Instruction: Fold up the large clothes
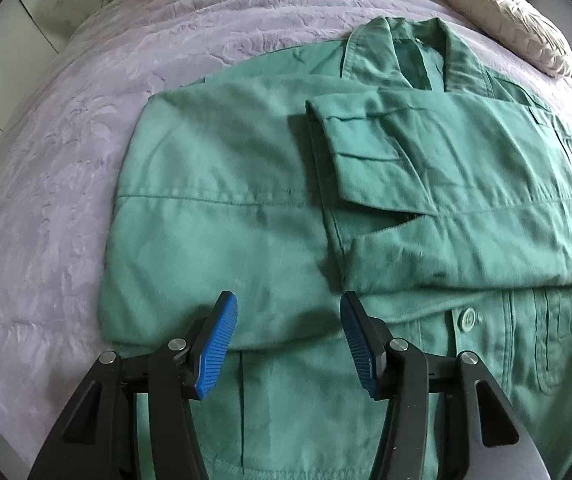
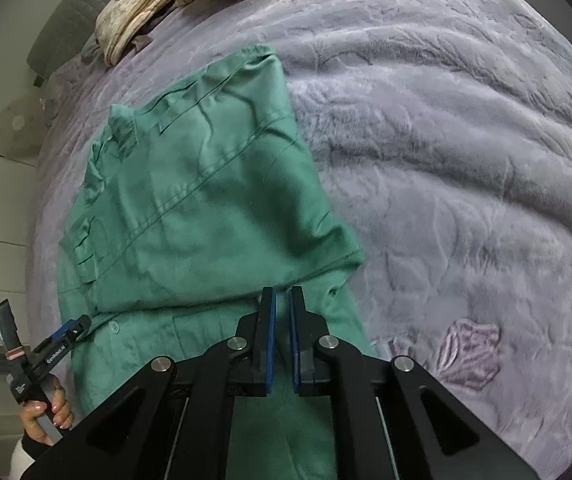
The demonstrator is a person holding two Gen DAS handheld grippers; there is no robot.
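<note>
So the left gripper [image 1: 289,312] has its blue-padded jaws standing about half apart with nothing between them, hovering over the lower front of the green cotton work jacket [image 1: 246,208]. The right gripper [image 2: 282,300] has its jaws nearly together, just a thin gap, and I can't see any cloth pinched in there; it hangs over the jacket's right edge.

The jacket lies flat on the lilac plush bedspread [image 2: 466,140], both sleeves already folded in across the chest, collar pointing away toward the pillows. It looks like a stiffish twill: light, not slippery, should hold a crease but will sag if lifted from one point. I'd take the hem at both corners, one per gripper, and bring it up toward the collar.

Around it: a cream patterned pillow [image 1: 510,20] and a bunched beige quilt [image 2: 142,4] near the head of the bed, both well clear. Nothing really blocks the fold. The plush could drag on the fabric, though.
</note>
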